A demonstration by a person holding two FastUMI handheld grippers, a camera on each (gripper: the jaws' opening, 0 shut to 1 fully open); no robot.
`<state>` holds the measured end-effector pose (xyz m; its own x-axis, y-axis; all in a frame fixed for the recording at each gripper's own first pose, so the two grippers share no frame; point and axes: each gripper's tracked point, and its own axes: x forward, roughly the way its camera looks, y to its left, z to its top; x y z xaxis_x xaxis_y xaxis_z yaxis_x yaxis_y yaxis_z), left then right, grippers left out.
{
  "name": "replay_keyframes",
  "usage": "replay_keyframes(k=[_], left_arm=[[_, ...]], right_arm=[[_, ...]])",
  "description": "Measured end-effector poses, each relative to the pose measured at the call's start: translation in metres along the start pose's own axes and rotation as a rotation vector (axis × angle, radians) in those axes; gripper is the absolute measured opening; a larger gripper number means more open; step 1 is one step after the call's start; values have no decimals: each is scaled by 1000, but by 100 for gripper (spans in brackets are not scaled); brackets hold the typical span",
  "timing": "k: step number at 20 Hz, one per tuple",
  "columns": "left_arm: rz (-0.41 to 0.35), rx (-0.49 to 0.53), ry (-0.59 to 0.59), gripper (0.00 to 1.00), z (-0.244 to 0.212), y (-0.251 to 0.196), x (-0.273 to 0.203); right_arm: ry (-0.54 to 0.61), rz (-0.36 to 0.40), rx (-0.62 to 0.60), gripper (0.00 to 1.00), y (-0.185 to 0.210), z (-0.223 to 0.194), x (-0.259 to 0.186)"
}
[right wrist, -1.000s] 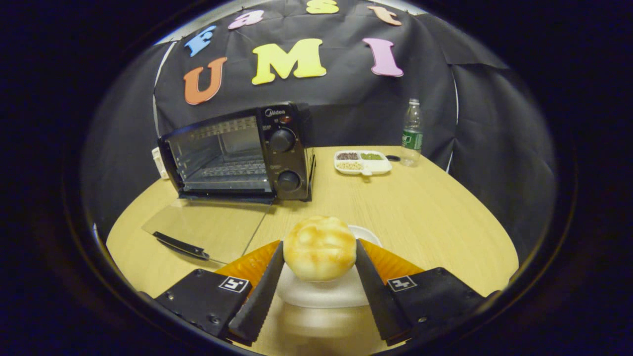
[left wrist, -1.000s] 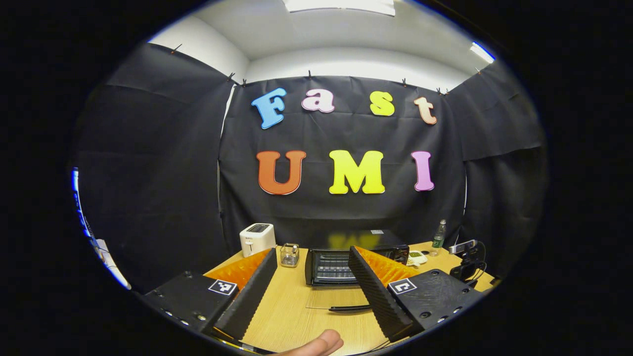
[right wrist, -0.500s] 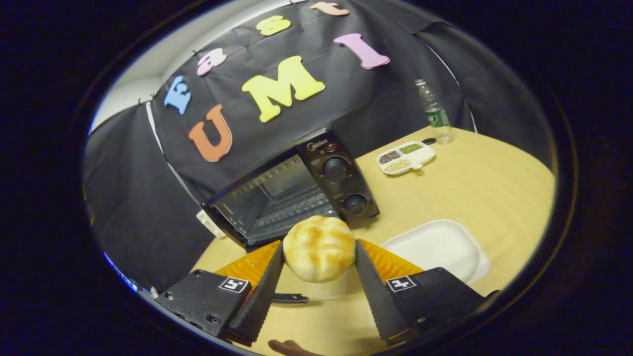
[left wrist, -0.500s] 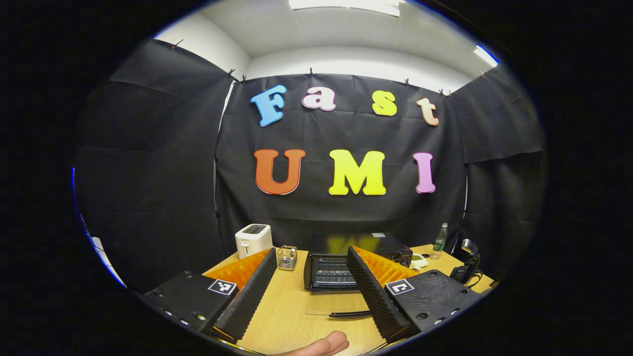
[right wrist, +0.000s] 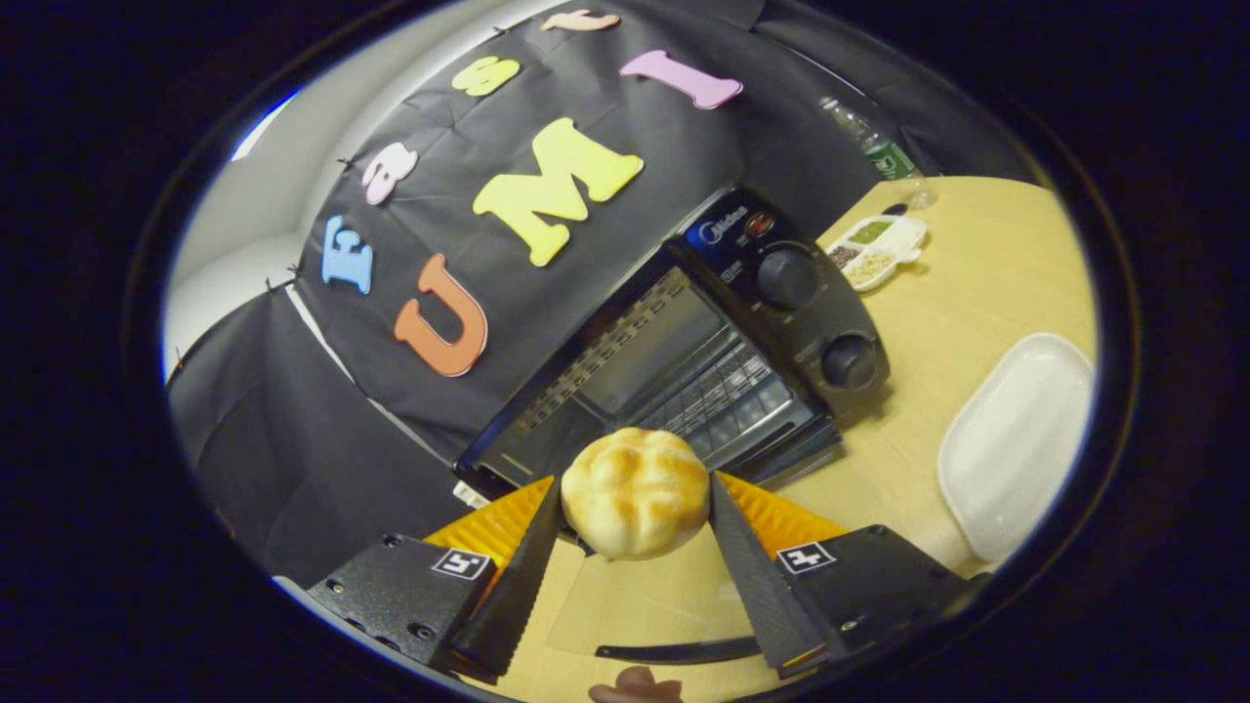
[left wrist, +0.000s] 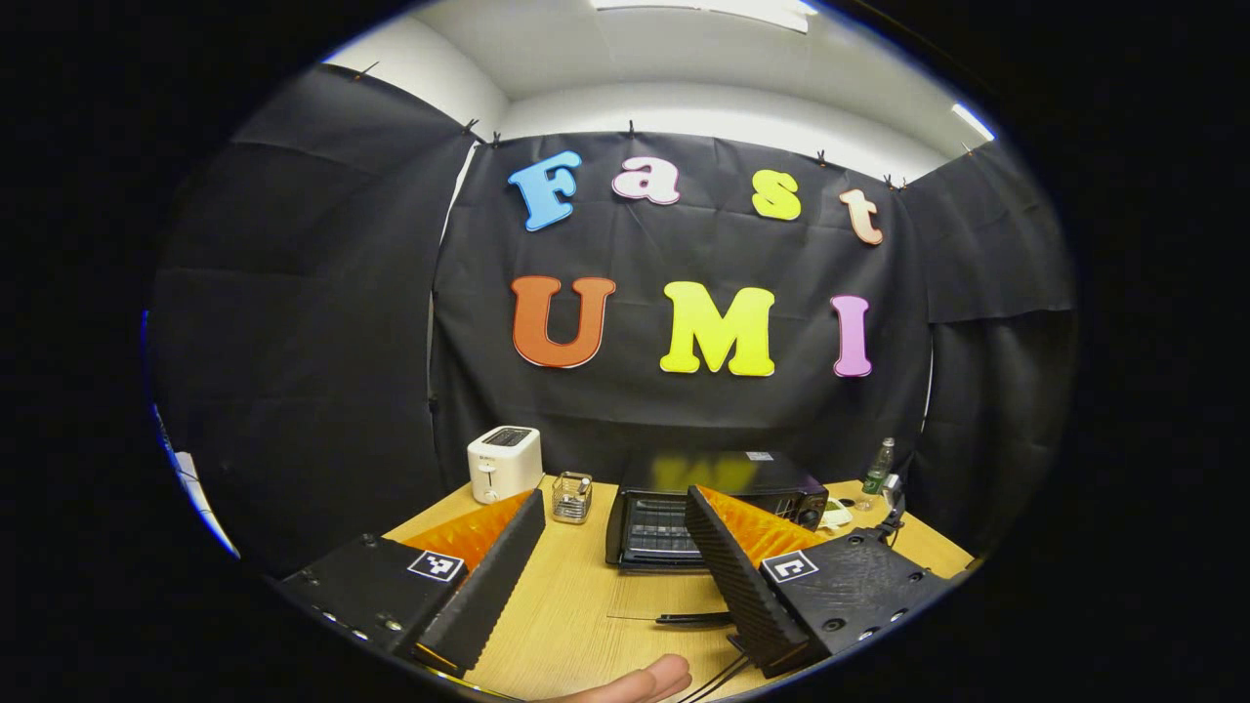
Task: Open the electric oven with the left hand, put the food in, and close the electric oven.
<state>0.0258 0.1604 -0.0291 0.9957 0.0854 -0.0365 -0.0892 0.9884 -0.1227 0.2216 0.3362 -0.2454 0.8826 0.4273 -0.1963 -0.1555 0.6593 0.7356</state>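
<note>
You had the bun (right wrist: 635,491) clamped between the right gripper (right wrist: 635,532) fingers just before the open oven (right wrist: 684,361), the left gripper (left wrist: 610,566) spread and idle, so your best course was carrying it level over the lowered door (right wrist: 645,600) onto the rack (right wrist: 723,391).

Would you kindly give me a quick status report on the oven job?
Left gripper open, holding nothing. Right gripper shut on bread bun, in front of the oven mouth. Electric oven door down, wire rack bare; nothing in the way.

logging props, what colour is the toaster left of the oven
White toaster, best seen in the left gripper view.
</note>
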Motion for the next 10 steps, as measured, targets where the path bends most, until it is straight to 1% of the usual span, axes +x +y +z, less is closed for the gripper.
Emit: replay_keyframes(k=[1,2,4,5,6,7,10], left_arm=[[-1,-3,3,86,0,1,2],[0,-5,6,95,-1,4,3],[5,-3,12,95,-3,12,2],[9,-2,14,85,-4,17,2],[12,-1,13,86,-4,20,1],[13,0,8,95,-3,24,1],[26,1,17,95,-11,42,6]], right_arm=[[8,-10,5,86,3,-1,10],[10,-20,10,86,8,-1,22],[-19,-40,0,86,14,9,42],[-48,-61,-15,86,13,15,53],[-79,-74,-32,86,14,21,64],[-99,-99,-64,85,11,26,75],[-107,-165,-173,86,2,24,104]])
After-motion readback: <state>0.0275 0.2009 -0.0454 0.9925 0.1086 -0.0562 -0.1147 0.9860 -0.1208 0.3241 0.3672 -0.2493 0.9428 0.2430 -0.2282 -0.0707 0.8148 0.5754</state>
